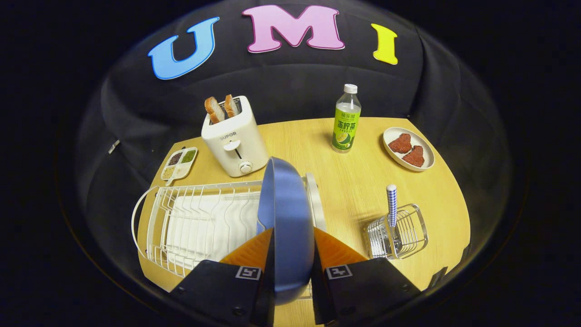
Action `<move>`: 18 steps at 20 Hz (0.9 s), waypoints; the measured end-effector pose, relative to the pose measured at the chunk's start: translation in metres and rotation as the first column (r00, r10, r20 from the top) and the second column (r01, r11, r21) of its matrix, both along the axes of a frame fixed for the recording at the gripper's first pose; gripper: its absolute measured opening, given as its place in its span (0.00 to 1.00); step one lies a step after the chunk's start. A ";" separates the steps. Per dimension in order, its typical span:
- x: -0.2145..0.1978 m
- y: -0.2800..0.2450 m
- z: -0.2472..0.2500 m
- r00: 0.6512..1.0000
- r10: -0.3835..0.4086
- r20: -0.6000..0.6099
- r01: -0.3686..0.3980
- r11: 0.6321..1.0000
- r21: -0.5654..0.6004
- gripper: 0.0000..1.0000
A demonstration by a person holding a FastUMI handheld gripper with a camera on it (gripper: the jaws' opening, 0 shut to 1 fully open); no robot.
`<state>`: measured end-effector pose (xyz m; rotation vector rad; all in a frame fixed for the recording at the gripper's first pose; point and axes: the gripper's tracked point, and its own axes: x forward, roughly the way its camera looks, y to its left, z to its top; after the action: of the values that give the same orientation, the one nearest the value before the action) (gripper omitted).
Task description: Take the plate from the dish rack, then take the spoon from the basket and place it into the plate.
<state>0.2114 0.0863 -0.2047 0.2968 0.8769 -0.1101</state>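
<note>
Your gripper [290, 247] is clenched on the blue plate [286, 218]: both orange fingers [252, 252] press its faces, and it stands on edge between them, rim pointing at 12 o'clock toward the toaster [233, 141].

The plate sits at the right end of the white dish rack [199, 222]. Whether its lower rim is free of the wires you cannot tell; the fingers hide that part.

Risks, as judged from here:
- Smooth plate held edge-on by a small patch of each face. Tilt it fast and it may pivot or slide out of the pads.
- If the rim is still in a slot, pulling sideways could drag the light rack across the wooden table [354, 181]. Go straight up first.
- Toaster with bread slices stands just beyond the plate at 12 o'clock. A forward swing would clip it.

The wire basket [399, 236] sits at 3 o'clock from the fingers, the spoon's checked handle [391, 204] upright in it. The bare table between rack and basket looks the sensible landing spot; set the plate too close and you crowd your own reach for the spoon.

The tea bottle [347, 120] at 1 o'clock and the dish of meat [408, 149] at 2 o'clock are well apart. The small seasoning tray [179, 162] at 10 o'clock is out of the path.
</note>
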 end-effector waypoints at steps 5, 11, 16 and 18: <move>0.004 -0.007 0.010 0.998 -0.061 0.008 0.062 0.997 -0.044 0.33; 0.009 -0.021 0.025 0.990 -0.134 0.032 0.137 0.986 -0.097 0.31; 0.008 -0.025 0.027 0.985 -0.168 0.038 0.171 0.977 -0.128 0.31; 0.009 -0.024 0.032 0.984 -0.166 0.062 0.174 0.968 -0.180 0.31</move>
<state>0.2203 0.0619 -0.1726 0.1998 0.7877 -0.3408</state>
